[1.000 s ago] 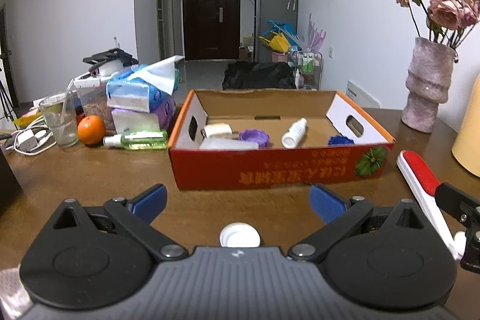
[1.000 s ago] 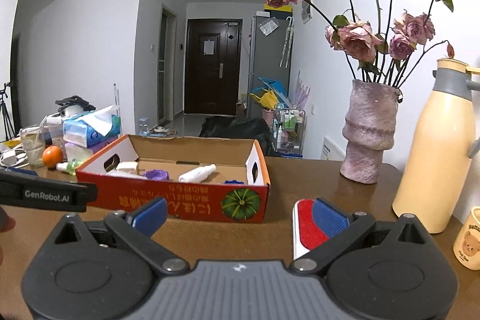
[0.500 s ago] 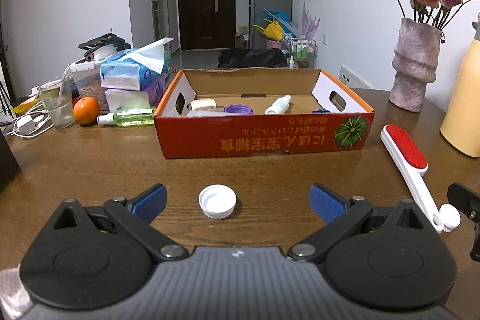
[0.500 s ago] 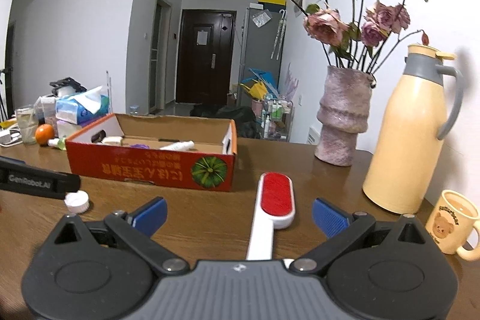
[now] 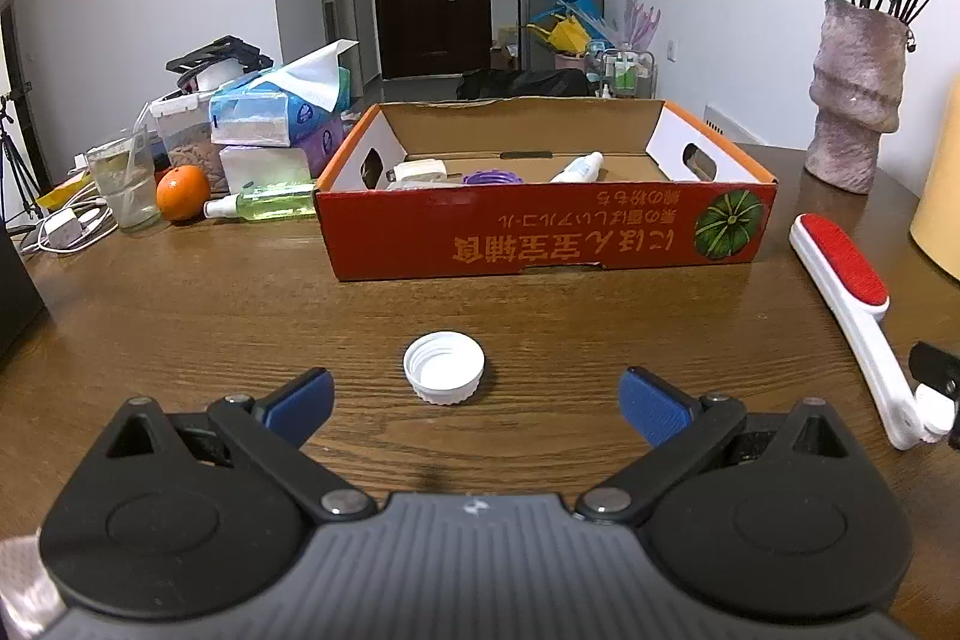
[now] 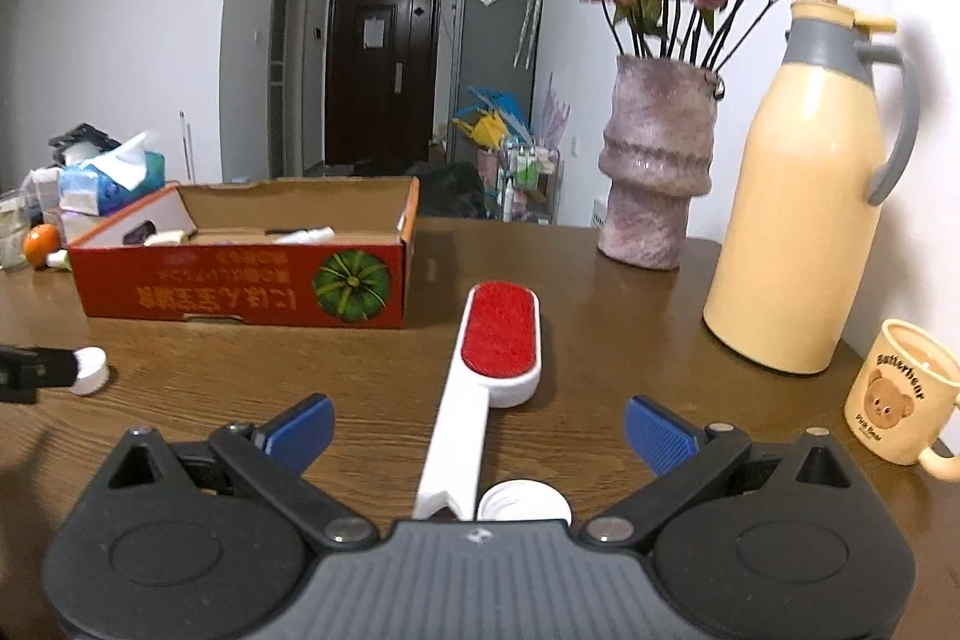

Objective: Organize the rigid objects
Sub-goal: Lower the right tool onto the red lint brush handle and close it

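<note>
The white bottle cap (image 5: pixel 444 367), lower centre on the bench (image 5: pixel 180 316), looks light, stiff and slick; pinch across its ribbed rim. The lint brush (image 6: pixel 486 376), mid-frame, suits a handle grasp. Left gripper (image 5: pixel 474 397) and right gripper (image 6: pixel 480 427) both gape, empty.

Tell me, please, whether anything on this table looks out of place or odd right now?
Two white bottle caps lie loose on the wooden table, open side up, with no bottle beside them. The red lint brush also lies outside the orange cardboard box. Nothing looks spilled or broken.
</note>
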